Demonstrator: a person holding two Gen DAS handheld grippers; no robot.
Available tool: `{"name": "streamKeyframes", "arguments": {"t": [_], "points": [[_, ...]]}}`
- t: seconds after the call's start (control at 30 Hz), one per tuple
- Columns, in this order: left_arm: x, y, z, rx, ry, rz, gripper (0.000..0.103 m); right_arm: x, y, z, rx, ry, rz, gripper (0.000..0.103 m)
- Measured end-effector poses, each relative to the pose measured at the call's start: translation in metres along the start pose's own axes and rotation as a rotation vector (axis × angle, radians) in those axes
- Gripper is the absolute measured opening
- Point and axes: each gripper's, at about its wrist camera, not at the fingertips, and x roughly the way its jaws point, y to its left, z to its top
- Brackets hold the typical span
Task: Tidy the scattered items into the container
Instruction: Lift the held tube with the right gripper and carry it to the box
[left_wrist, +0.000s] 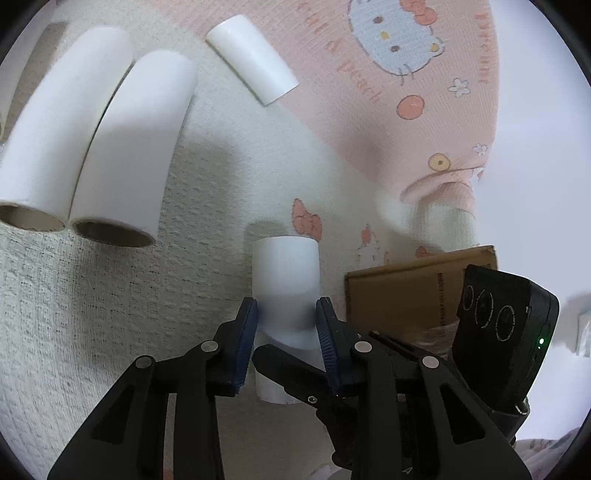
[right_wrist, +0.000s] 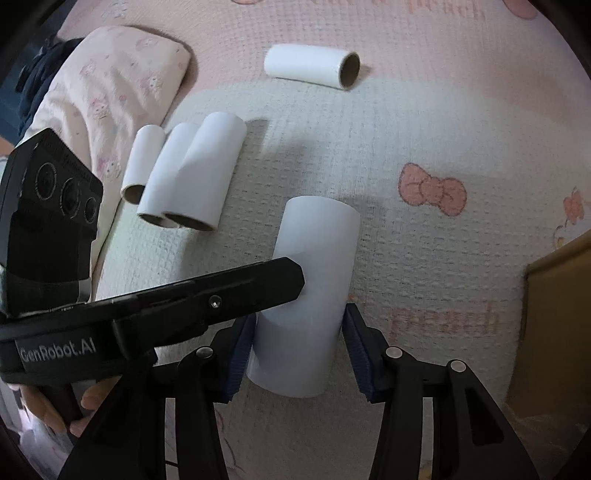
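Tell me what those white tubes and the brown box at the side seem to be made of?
The white tubes look like cardboard cores wrapped in smooth, matte white paper: the open ends show a brown inner wall. The one between the grippers looks the same outside. The brown box looks like plain, unglossed corrugated cardboard, though only part of it shows.

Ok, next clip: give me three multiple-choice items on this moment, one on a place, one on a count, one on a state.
1. In the right wrist view, where is the cardboard box? A) right edge B) top left C) centre
2. How many white tubes show in that view? A) three B) five C) seven
3. The left gripper is: A) open and empty B) shut on a tube C) out of sight

Answers: 1 A, its brown wall fills the right edge. 2 B, one far, three grouped, one near. 3 B, both pads press the tube's sides.
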Motion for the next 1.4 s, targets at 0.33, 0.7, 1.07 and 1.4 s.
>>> {"name": "streamKeyframes", "arguments": {"t": [0.33, 0.7, 1.07, 1.4], "points": [[-0.029, -0.049, -0.010, 0.153, -0.093, 0.065, 0.038, -0.041, 0.018, -0.001, -0.158, -0.061, -0.031, 0.046], [-0.053, -0.113, -0.015, 0.227, -0.168, -0.002, 0.038, -0.110, 0.028, -0.006, -0.226, -0.196, -0.080, 0.046], [-0.055, -0.202, -0.012, 0.404, -0.173, -0.047, 0.039, -0.193, 0.020, -0.004, -0.252, -0.358, -0.173, 0.046], [-0.019, -0.282, -0.006, 0.524, -0.074, -0.065, 0.039, -0.248, -0.019, 0.004, -0.182, -0.429, -0.251, 0.046]]}}
